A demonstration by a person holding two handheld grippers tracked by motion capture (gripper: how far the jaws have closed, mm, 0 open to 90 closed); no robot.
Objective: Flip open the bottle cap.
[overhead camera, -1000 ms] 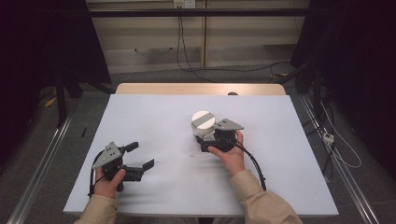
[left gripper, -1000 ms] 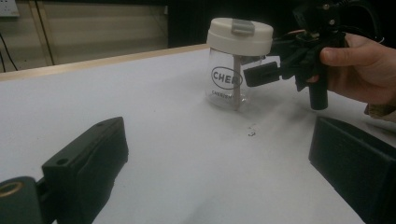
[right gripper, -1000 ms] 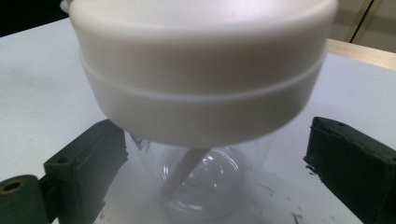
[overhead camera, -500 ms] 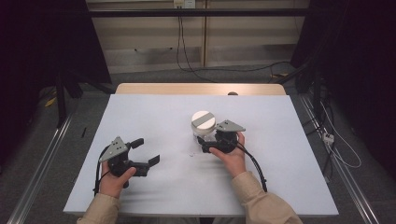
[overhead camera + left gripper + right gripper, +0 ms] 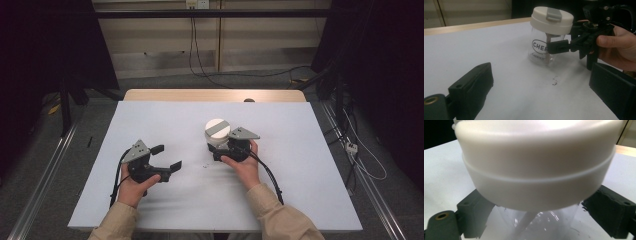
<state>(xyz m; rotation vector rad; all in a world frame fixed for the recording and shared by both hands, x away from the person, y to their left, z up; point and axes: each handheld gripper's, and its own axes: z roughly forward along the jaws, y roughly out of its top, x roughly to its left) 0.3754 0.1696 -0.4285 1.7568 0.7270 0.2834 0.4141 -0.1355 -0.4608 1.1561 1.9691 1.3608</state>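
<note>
Right tongs (image 5: 216, 148) have just been closing on the clear jar (image 5: 543, 51), clamped below its white lid (image 5: 552, 17) so it is steadied upright on the table (image 5: 310, 170). Left tongs (image 5: 166, 156) are held spread nearby, aimed at the jar, probably for the lid.

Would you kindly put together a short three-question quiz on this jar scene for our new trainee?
1. True or false: the jar stands upright on the white table.
2. Which gripper has its jaws around the jar's clear body: A) left gripper or B) right gripper?
3. What colour is the tab on the jar's cream lid?

Key: 1 true. 2 B; its jaws have just been closing on the jar. 3 grey.
</note>
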